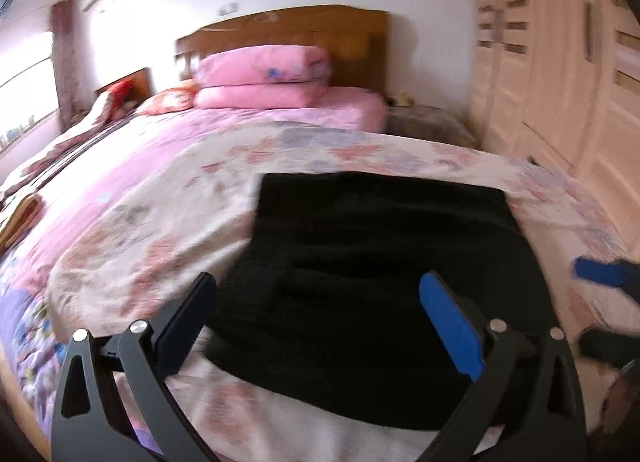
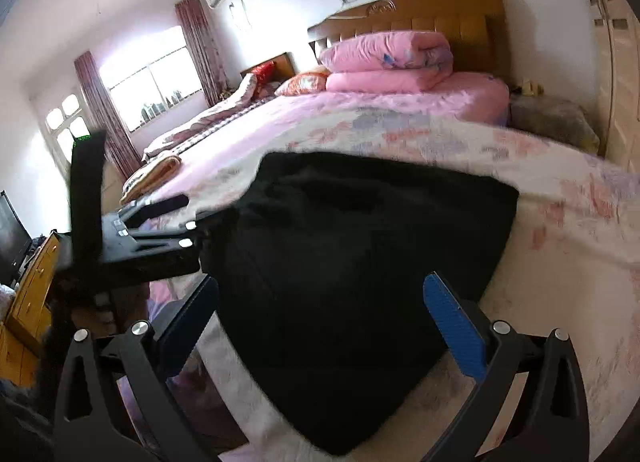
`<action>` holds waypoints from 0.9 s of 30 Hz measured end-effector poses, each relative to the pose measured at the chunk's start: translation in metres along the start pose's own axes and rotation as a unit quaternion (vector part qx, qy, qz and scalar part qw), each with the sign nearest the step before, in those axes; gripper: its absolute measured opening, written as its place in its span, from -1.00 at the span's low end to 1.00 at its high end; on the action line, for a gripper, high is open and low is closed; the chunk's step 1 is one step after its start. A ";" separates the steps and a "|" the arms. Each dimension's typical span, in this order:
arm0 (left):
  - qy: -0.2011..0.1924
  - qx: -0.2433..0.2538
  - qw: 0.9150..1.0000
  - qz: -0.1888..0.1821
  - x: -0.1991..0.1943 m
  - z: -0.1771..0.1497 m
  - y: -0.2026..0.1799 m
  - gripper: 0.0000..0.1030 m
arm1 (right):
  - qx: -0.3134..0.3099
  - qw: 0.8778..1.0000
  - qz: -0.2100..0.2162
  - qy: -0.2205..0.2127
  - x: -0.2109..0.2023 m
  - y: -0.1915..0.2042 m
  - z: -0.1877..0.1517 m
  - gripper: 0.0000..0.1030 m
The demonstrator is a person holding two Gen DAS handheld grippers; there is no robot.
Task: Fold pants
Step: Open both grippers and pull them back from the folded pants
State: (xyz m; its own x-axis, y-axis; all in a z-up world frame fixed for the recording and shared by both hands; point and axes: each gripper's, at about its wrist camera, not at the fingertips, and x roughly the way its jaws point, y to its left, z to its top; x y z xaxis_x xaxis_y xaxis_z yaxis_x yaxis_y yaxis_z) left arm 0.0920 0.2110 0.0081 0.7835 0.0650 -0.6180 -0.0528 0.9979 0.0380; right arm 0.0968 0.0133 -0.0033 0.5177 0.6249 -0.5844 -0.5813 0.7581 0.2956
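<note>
The black pants [image 1: 380, 274] lie folded into a flat rectangle on the floral bedspread [image 1: 160, 230], near the bed's front edge. My left gripper [image 1: 316, 302] is open and empty, hovering just above the pants' near part. The pants also show in the right wrist view [image 2: 360, 262]. My right gripper [image 2: 320, 302] is open and empty above their near corner. The left gripper shows at the left of the right wrist view [image 2: 160, 222], close to the pants' left edge. The right gripper's blue pad [image 1: 600, 272] shows at the right edge of the left wrist view.
A folded pink quilt [image 1: 260, 78] and a wooden headboard [image 1: 300, 30] are at the bed's far end. A light wooden wardrobe [image 1: 560, 82] stands on the right. A folded orange cloth [image 2: 152, 178] lies at the left side. A yellow cabinet [image 2: 28, 294] stands at the far left.
</note>
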 end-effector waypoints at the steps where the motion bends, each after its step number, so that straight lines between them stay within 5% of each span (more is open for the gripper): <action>1: 0.007 0.011 1.000 -0.001 0.004 -0.004 -0.007 0.97 | 0.007 1.000 0.013 0.027 0.011 -0.003 -0.011 0.92; 3: 0.032 0.028 0.999 0.006 0.022 -0.018 -0.019 0.97 | 0.008 0.998 -0.012 0.055 0.026 -0.009 -0.027 0.92; 7: 0.001 0.021 1.000 0.017 0.001 -0.019 -0.019 0.97 | -0.003 0.998 -0.043 0.037 0.005 0.000 -0.033 0.92; 13: -0.127 -0.007 0.991 0.029 -0.091 -0.022 -0.012 0.97 | 0.023 0.989 -0.127 -0.068 -0.068 0.016 -0.046 0.92; 20: -0.076 -0.027 0.996 0.031 -0.103 -0.078 -0.033 0.97 | -0.001 0.972 -0.206 -0.110 -0.094 0.049 -0.100 0.92; 27: -0.044 -0.021 0.998 0.027 -0.093 -0.114 -0.054 0.97 | -0.060 0.957 -0.254 -0.127 -0.094 0.065 -0.110 0.92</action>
State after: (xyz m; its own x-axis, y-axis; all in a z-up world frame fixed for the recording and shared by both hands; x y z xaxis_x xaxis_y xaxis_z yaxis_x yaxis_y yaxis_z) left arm -0.0490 0.1509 -0.0256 0.8298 0.1206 -0.5449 -0.1213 0.9920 0.0348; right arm -0.0583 -0.0162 -0.0121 0.8795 0.2180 -0.4231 -0.2738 0.9589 -0.0751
